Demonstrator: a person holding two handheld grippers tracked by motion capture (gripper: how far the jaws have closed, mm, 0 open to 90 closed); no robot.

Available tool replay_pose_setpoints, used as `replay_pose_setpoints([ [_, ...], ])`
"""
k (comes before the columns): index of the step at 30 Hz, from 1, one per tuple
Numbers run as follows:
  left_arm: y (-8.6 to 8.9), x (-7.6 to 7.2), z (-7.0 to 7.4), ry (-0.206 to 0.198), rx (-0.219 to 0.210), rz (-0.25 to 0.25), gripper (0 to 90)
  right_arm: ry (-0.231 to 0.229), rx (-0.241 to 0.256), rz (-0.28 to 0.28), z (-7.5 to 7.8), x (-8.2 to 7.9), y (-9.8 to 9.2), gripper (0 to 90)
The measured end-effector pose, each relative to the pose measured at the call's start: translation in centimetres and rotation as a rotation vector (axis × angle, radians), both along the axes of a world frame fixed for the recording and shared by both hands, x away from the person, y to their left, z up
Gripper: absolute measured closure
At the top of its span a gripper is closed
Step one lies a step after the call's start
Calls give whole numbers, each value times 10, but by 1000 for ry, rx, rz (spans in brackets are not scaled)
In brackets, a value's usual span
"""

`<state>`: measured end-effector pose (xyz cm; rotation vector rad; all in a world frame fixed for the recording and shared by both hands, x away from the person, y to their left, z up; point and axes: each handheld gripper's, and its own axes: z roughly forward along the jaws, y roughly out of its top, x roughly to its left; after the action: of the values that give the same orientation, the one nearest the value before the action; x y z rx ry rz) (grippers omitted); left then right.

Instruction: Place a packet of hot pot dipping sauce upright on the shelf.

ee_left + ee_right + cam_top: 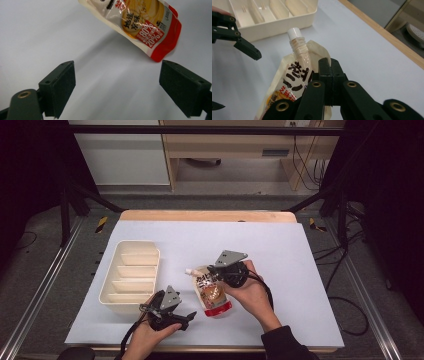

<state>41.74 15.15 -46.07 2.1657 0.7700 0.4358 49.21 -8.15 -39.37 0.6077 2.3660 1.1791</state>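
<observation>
The right gripper (220, 272) clamps its jaws on the pouch's (212, 292) upper edge, lifting it slantwise off the worktop (280, 250), red bottom nearest the left gripper's (187, 316) open jaws.

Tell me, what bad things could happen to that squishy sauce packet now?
1. The right gripper pinches the pouch only at one upper edge, beside the spout, so the floppy pack might slip out or swing.
2. The pouch's red bottom hangs just ahead of the open left gripper; a careless move could bump it.
3. The divided tray has narrow compartments, so the pouch may snag on a divider if put in.
</observation>
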Motion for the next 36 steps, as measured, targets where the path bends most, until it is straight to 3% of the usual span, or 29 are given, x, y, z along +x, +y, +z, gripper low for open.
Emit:
replay_pose_setpoints([
  [11, 3, 0, 3, -13, -1, 7, 136, -49, 25, 0, 18, -7, -5, 900],
  [19, 9, 0, 11, -34, -14, 14, 137, -56, 27, 38, 22, -15, -2, 900],
  [26, 20, 4, 42, -88, -48, 21, 140, -69, 10, 105, 29, -27, 1, 900],
  [28, 21, 6, 56, -109, -26, -5, 148, -74, 3, 133, 30, -34, 4, 900],
  [35, 19, 12, 76, -131, 2, -67, 184, -91, -13, 183, 32, -44, 10, 900],
  [36, 16, 14, 80, -130, 3, -97, 197, -90, -13, 194, 33, -45, 10, 900],
])
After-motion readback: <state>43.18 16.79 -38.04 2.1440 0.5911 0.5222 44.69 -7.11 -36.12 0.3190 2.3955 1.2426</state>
